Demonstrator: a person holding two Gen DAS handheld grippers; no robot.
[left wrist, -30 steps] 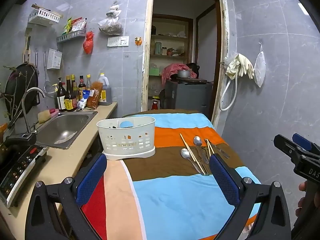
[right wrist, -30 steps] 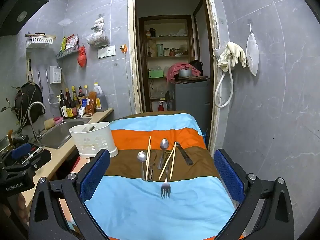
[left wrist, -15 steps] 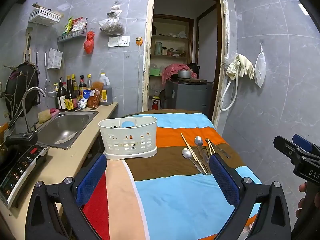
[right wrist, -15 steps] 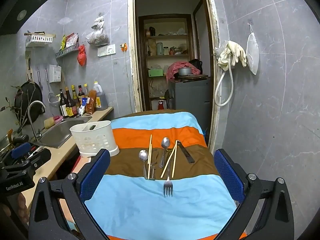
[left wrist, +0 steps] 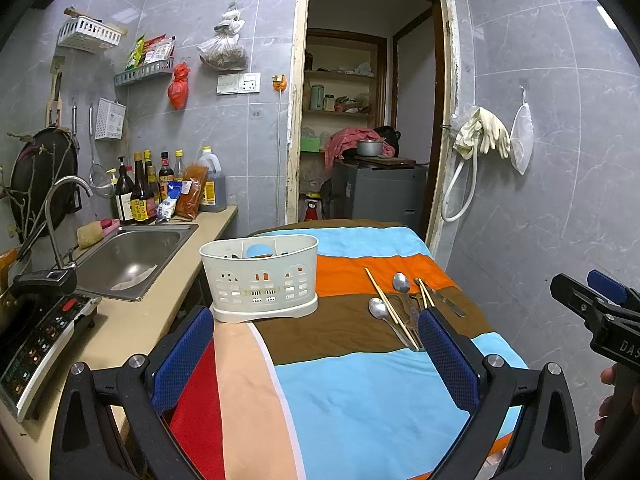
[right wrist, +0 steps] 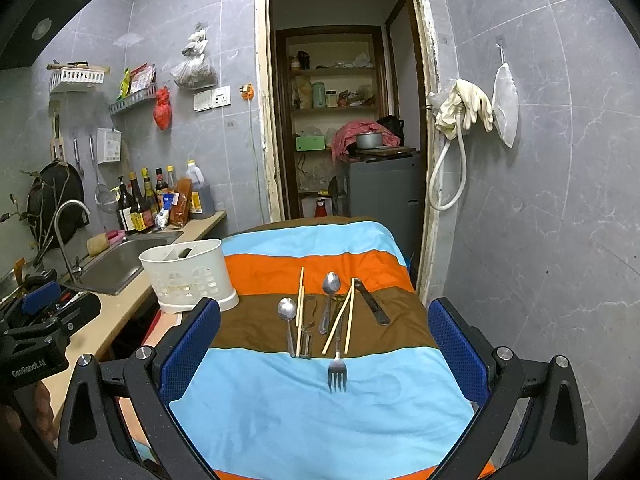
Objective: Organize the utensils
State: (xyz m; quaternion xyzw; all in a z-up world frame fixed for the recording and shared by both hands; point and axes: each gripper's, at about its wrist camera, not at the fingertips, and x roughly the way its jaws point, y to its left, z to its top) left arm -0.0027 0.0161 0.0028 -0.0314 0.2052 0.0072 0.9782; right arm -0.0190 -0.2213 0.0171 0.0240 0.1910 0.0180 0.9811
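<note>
Both hand-held grippers, left (left wrist: 316, 364) & right (right wrist: 325, 356), held wide open w/ nothing gripped; utensils (right wrist: 334, 316) laid on striped desk (right wrist: 320, 420); caddy (right wrist: 188, 276) set nearby.

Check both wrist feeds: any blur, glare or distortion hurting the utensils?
Left wrist view: sharp, strong fisheye bending the door frame, dark corners, its gripper finger hides the spoon handles. Right wrist view: sharp, even light, faint shine on the spoons, fork clear.

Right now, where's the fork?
In the right wrist view the fork lies on the striped cloth, tines toward the camera on the blue band, nearest of the utensils, just below the chopsticks.
</note>
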